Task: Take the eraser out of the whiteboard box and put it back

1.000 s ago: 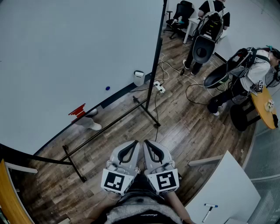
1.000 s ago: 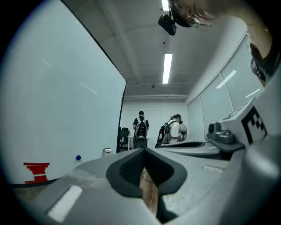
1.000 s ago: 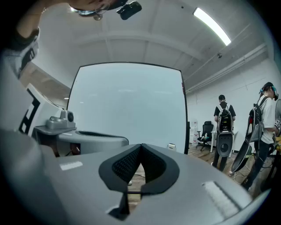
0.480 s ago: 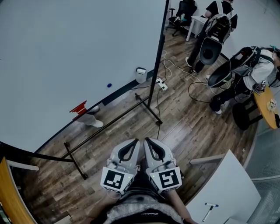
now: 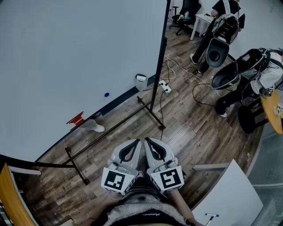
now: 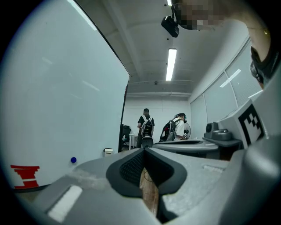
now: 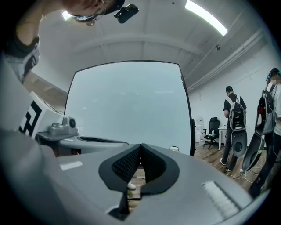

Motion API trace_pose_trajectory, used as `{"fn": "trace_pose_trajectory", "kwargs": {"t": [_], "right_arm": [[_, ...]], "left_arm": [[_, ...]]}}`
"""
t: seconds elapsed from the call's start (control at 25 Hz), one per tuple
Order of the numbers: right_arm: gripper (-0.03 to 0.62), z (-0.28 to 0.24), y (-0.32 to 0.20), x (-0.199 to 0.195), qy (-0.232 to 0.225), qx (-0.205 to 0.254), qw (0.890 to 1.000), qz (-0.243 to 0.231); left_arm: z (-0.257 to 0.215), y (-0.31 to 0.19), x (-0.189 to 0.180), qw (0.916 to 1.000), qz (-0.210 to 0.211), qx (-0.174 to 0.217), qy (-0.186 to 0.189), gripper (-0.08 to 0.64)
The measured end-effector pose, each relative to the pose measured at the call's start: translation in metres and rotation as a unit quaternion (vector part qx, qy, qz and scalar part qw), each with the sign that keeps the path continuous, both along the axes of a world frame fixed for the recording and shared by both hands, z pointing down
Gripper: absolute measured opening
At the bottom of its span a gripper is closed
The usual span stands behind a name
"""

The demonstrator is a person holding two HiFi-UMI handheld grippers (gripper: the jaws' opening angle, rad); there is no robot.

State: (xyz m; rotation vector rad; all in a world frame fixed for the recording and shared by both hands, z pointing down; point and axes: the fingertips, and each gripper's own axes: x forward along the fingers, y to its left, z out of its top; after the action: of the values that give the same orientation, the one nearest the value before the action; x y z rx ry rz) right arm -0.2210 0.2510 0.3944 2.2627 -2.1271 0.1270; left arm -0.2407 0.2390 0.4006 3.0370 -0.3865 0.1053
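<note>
This looks like an office or meeting room. A large whiteboard on a black stand fills the left, above a wood-plank floor. At the far end are a black office chair and a white desk. A power strip with cables lies by the stand, and a strip light runs along the ceiling.

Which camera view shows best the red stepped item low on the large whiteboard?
The left gripper view: the red stepped item sits large at its lower left, its stacked bars distinct, on the white whiteboard. The head view shows it small, from steeply above. The right gripper view does not show it.
</note>
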Motion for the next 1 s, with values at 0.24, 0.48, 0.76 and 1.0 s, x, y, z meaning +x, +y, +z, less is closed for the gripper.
{"fn": "trace_pose_trajectory", "kwargs": {"t": [0.24,0.48,0.76,1.0], "right_arm": [[0.002,-0.016,-0.043,0.061,0.001,0.002,1.0,-0.023],[0.002,-0.029,-0.082,0.115,0.003,0.006,0.999,-0.049],[0.002,-0.039,-0.101,0.168,0.003,0.015,0.998,-0.06],[0.002,-0.039,-0.116,0.208,0.002,0.014,0.997,-0.074]], "left_arm": [[-0.011,-0.041,0.064,0.9999,-0.014,0.004,-0.004,0.002],[-0.025,-0.078,0.119,0.9993,-0.035,0.009,-0.006,0.002],[-0.033,-0.101,0.171,0.9986,-0.053,0.007,-0.003,0.002],[-0.032,-0.115,0.211,0.998,-0.064,0.001,-0.001,0.002]]}}
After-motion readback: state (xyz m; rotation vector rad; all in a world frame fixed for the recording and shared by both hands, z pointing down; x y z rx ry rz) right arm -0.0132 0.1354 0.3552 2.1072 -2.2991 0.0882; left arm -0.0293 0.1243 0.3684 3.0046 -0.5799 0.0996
